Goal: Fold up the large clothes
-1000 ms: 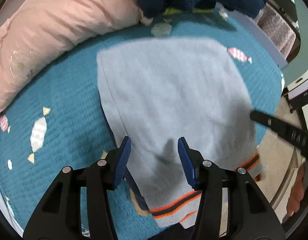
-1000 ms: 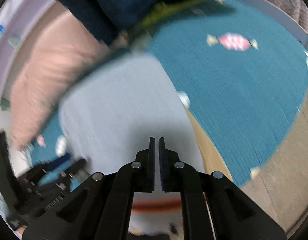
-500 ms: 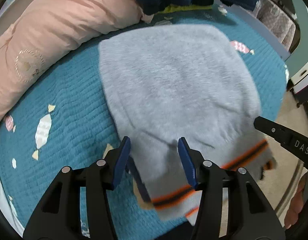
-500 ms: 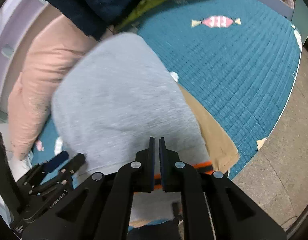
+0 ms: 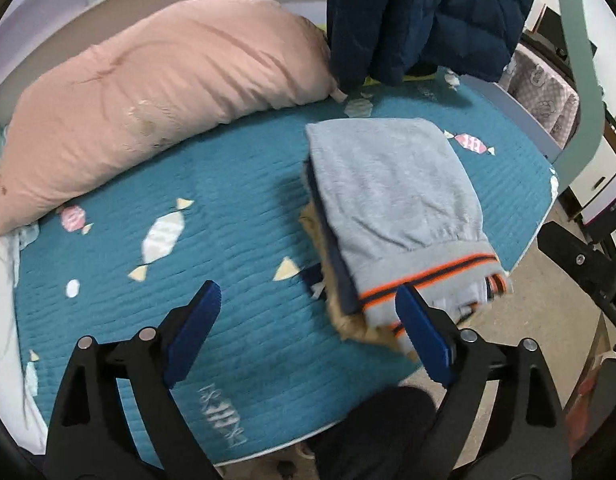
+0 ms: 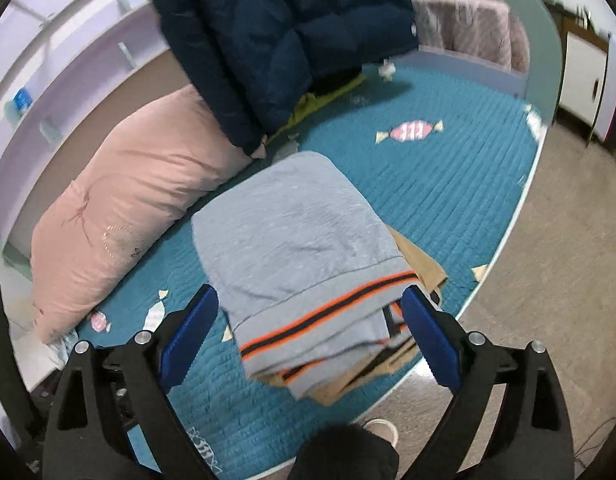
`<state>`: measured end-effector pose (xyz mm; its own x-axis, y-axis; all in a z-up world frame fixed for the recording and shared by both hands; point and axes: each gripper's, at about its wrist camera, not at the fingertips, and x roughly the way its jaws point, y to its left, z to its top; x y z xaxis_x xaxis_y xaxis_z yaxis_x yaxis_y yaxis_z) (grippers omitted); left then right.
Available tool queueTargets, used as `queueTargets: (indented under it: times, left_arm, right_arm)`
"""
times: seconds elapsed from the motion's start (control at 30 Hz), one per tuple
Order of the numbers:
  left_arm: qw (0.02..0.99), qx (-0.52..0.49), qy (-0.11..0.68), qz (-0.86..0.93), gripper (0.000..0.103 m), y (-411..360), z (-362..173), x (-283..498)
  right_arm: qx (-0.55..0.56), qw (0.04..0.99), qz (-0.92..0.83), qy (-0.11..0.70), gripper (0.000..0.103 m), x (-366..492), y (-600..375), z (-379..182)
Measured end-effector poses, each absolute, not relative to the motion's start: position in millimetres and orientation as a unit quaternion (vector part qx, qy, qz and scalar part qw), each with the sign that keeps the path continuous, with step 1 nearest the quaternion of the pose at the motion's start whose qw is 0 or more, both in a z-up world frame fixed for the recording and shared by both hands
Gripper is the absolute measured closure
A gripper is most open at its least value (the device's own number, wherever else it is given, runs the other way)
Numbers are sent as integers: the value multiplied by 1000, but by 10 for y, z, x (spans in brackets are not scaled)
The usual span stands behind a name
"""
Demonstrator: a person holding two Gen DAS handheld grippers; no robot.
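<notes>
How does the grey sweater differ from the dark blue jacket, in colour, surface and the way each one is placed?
The grey sweater is light and soft-knit with an orange and dark striped hem; the dark blue jacket is plain, quilted and puffy. The sweater lies folded flat on a tan garment near the mat's edge; the jacket hangs unfolded at the far side. Both are large clothes, and neither tongs hold them.

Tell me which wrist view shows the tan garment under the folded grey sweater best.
The right wrist view: the tan garment juts out flat beside and below the folded grey sweater. The left wrist view shows only a fuzzy tan edge along the sweater's side.
</notes>
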<state>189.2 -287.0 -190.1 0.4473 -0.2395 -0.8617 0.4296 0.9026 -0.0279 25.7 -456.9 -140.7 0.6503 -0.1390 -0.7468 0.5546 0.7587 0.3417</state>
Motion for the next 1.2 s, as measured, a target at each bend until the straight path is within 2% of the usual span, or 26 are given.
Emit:
queueTargets:
  times: [0.17, 0.47, 0.63, 0.97, 1.2]
  left_arm:
    - [856, 93, 471, -190, 12, -2438, -1667, 1606]
    - [879, 87, 432, -184, 11, -1640, -1185, 967]
    - [896, 80, 401, -175, 11, -1267, -910, 656]
    - [927, 75, 335, -152, 9, -739, -450, 199]
    - [936, 50, 318, -142, 9, -427, -169, 34]
  right_arm:
    - [230, 883, -212, 351, 13, -20, -4052, -1124]
    - [209, 903, -223, 302, 10, -435, -3346, -708]
    - [163, 892, -244, 345, 10, -490, -2956, -516]
    - [111, 924, -232, 284, 10, -845, -2214, -153]
    - [96, 938, -225, 245, 10, -1002, -1979, 93]
